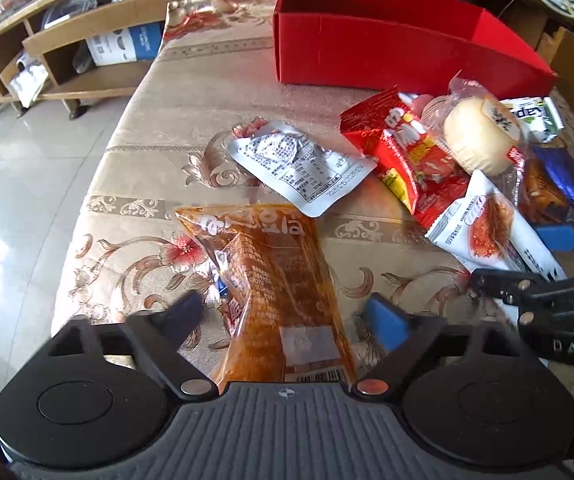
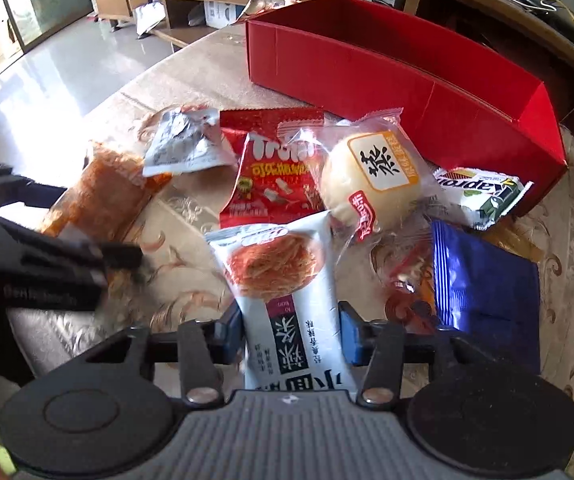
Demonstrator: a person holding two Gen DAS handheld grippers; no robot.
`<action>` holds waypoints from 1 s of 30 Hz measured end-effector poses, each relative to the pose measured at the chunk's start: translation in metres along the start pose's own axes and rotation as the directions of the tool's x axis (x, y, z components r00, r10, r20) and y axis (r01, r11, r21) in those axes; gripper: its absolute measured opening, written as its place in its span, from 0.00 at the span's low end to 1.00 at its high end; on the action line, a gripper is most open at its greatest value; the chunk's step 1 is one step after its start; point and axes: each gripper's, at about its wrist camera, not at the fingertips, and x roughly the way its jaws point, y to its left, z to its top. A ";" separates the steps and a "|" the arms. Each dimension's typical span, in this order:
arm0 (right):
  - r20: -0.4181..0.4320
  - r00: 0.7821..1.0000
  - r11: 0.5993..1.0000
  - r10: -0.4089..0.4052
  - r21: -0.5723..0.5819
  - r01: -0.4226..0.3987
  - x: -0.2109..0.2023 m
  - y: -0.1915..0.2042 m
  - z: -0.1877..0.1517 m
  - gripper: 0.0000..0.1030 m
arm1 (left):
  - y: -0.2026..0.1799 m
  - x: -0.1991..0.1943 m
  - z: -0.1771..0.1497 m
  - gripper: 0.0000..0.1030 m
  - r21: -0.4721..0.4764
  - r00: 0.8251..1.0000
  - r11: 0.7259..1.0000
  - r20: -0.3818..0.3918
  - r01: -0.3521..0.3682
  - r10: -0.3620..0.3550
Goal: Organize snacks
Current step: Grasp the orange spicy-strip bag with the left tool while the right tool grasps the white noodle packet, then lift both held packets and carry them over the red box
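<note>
Nearest, the left gripper has its jaws spread wide on either side of an orange snack packet that lies flat on the table; the pads stand clear of it. The right gripper has its jaws pressed against both sides of a white noodle packet, gripping its lower part. Beyond lie a silver pouch, a red snack bag, a wrapped round bun, a green-and-white packet and a blue packet. Farthest back stands an open red box.
</note>
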 end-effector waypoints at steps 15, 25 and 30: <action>0.062 0.996 0.995 0.064 0.069 -0.068 -0.029 -0.010 -0.008 0.39 | 0.012 -0.016 -0.004 0.47 -0.041 0.995 0.994 0.004 0.099 -0.099; 0.096 0.991 0.992 0.088 0.085 -0.096 -0.040 -0.013 -0.006 0.39 | 0.015 -0.036 -0.008 0.44 -0.057 0.985 0.984 0.021 0.171 -0.170; 0.116 0.989 0.989 0.092 0.105 -0.105 -0.046 -0.018 -0.005 0.39 | 0.017 -0.044 -0.006 0.44 -0.066 0.980 0.978 0.040 0.197 -0.195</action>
